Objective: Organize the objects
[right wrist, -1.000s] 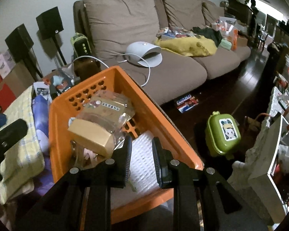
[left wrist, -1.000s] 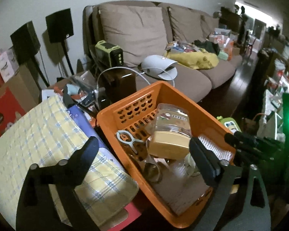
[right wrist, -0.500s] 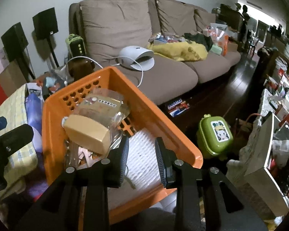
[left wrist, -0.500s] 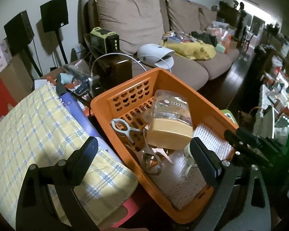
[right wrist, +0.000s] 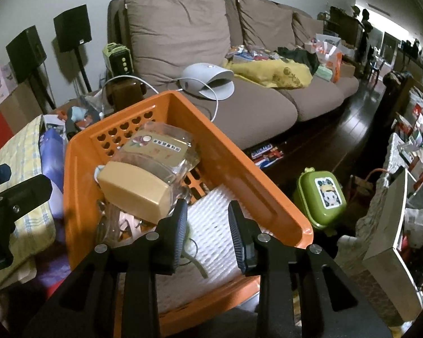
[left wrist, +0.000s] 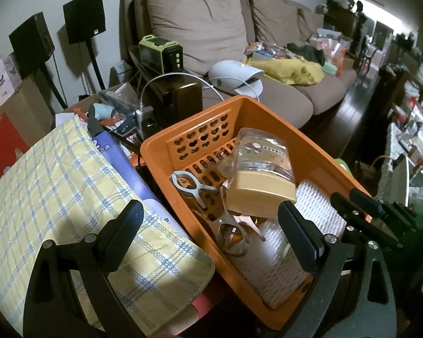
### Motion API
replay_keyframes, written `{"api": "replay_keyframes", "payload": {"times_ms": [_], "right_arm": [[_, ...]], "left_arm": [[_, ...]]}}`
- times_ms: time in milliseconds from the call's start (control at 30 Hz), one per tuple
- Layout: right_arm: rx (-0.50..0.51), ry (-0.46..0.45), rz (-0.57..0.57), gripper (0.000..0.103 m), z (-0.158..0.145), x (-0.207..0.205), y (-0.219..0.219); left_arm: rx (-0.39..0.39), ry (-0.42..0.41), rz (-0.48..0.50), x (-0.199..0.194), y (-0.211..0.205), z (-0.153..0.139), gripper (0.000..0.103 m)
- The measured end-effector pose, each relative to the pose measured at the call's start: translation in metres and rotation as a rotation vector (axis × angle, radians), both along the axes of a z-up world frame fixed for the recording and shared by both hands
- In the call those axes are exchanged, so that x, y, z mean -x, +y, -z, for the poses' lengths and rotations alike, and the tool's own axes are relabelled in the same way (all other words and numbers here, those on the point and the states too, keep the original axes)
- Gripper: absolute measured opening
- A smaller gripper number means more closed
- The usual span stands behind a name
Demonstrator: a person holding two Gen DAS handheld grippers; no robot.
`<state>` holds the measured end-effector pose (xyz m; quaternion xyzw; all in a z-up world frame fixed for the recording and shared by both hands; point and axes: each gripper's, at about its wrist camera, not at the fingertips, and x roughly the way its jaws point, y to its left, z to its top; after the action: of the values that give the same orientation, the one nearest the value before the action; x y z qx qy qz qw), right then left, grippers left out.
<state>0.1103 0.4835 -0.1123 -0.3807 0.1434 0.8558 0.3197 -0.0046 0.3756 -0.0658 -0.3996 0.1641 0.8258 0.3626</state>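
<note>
While the orange basket already held a clear jar, a grey clip and white foam, both grippers hovered empty. Left gripper fingers spread wide; right gripper fingers, narrow, had just been opening, gripping nothing. Sofa clutter remained unsorted.

We see our right gripper, its jaws just widened and empty, over the orange basket holding a clear jar and white ribbed mat.
</note>
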Motion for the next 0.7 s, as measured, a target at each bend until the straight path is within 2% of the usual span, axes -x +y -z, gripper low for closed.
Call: {"api": "replay_keyframes", "payload": {"times_ms": [267,700], "right_arm": [[0.019,-0.02,0.007,0.031,0.007,0.002,0.005],[0.039,-0.041,0.029,0.031,0.014,0.002,0.011]], "left_arm": [[0.039,0.001,-0.019,0.003,0.003,0.009,0.096],[0.053,0.001,-0.034,0.007,0.001,0.01,0.096]]}}
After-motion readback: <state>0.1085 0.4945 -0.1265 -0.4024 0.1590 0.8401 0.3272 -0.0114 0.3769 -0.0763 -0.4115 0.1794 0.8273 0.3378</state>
